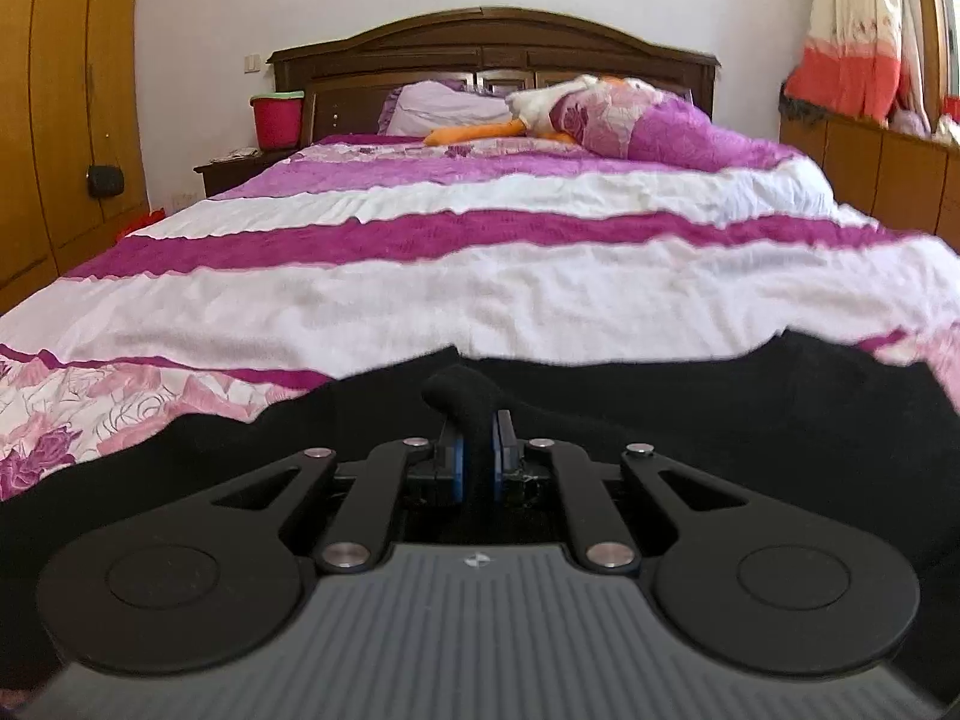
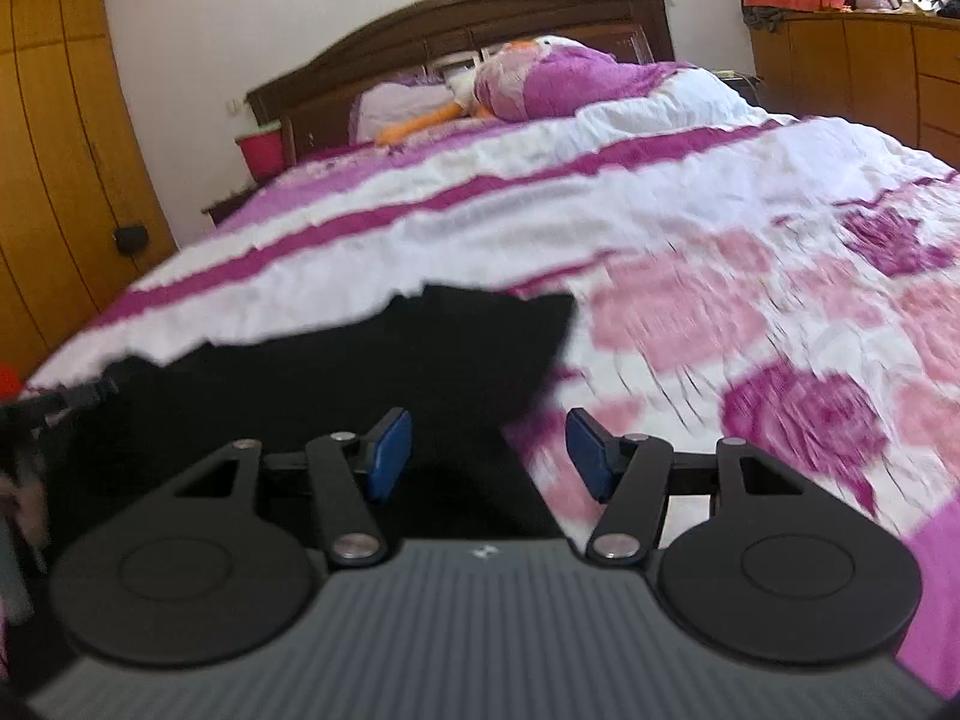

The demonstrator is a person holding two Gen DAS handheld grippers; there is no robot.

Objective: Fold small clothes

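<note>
A black garment [image 1: 690, 414] lies spread on the pink and white bedspread at the near end of the bed. My left gripper [image 1: 477, 450] is shut on a pinched fold of the black garment, which bulges up between the blue pads. In the right wrist view the black garment [image 2: 360, 372] lies to the left and ahead. My right gripper [image 2: 489, 456] is open, low over the garment's right edge, with its blue pads [image 2: 591, 456] apart. The left gripper's dark body [image 2: 36, 414] shows blurred at the left edge.
The bed [image 1: 480, 276] stretches ahead to a dark wooden headboard [image 1: 492, 54], with pillows and a white stuffed toy [image 1: 540, 102] at its far end. A wooden wardrobe [image 1: 54, 120] stands left, a red bucket [image 1: 276, 120] on a nightstand, wooden cabinets [image 1: 888, 174] right.
</note>
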